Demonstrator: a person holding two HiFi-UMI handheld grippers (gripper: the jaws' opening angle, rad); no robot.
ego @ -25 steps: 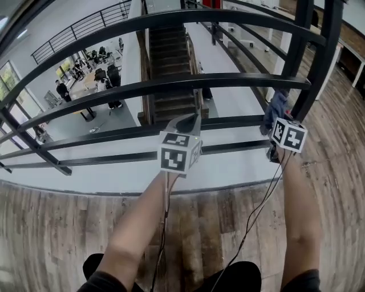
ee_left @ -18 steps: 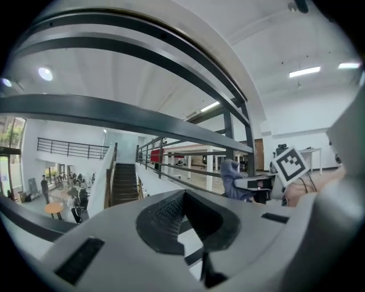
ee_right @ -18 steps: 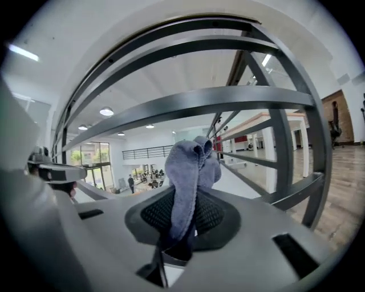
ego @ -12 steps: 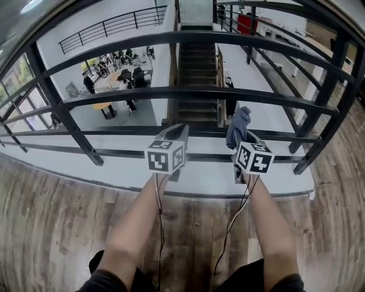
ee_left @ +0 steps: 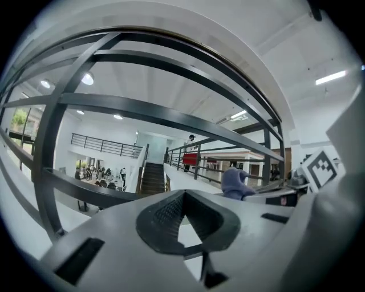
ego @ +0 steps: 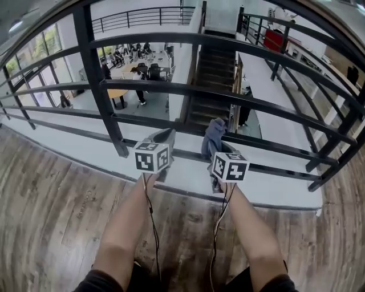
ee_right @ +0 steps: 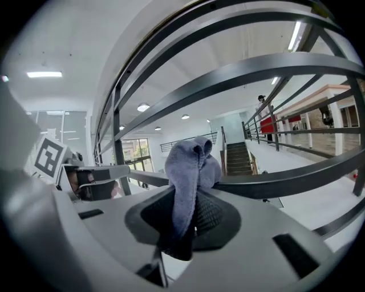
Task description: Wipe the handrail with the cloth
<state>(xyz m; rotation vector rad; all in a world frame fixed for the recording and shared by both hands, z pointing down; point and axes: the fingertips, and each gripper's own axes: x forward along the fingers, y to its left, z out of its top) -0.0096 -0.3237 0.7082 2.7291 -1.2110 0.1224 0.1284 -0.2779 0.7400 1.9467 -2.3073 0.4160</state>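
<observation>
The railing is black metal, with several horizontal bars below the top handrail [ego: 171, 7]. My right gripper [ego: 218, 149] is shut on a grey-blue cloth [ego: 214, 136], which stands up from the jaws beside a low bar [ego: 274, 149]. In the right gripper view the cloth [ee_right: 191, 162] hangs between the pads of the right gripper [ee_right: 194, 201], right in front of a bar [ee_right: 279, 181]. My left gripper [ego: 163, 137] hovers just left of it near the same bar. Its jaws meet at the tip, with nothing held by the left gripper [ee_left: 182, 197]. The cloth [ee_left: 235, 183] shows at the right there.
A vertical post [ego: 102, 91] stands left of the grippers and slanted posts [ego: 336, 142] stand at the far right. Beyond the bars is a drop to a lower floor with a staircase [ego: 211, 74], tables and people [ego: 137, 63]. I stand on wood flooring [ego: 57, 217].
The view has swung left along the railing. My right gripper, with the cloth, has moved left away from the right post and now sits close to the left gripper.
</observation>
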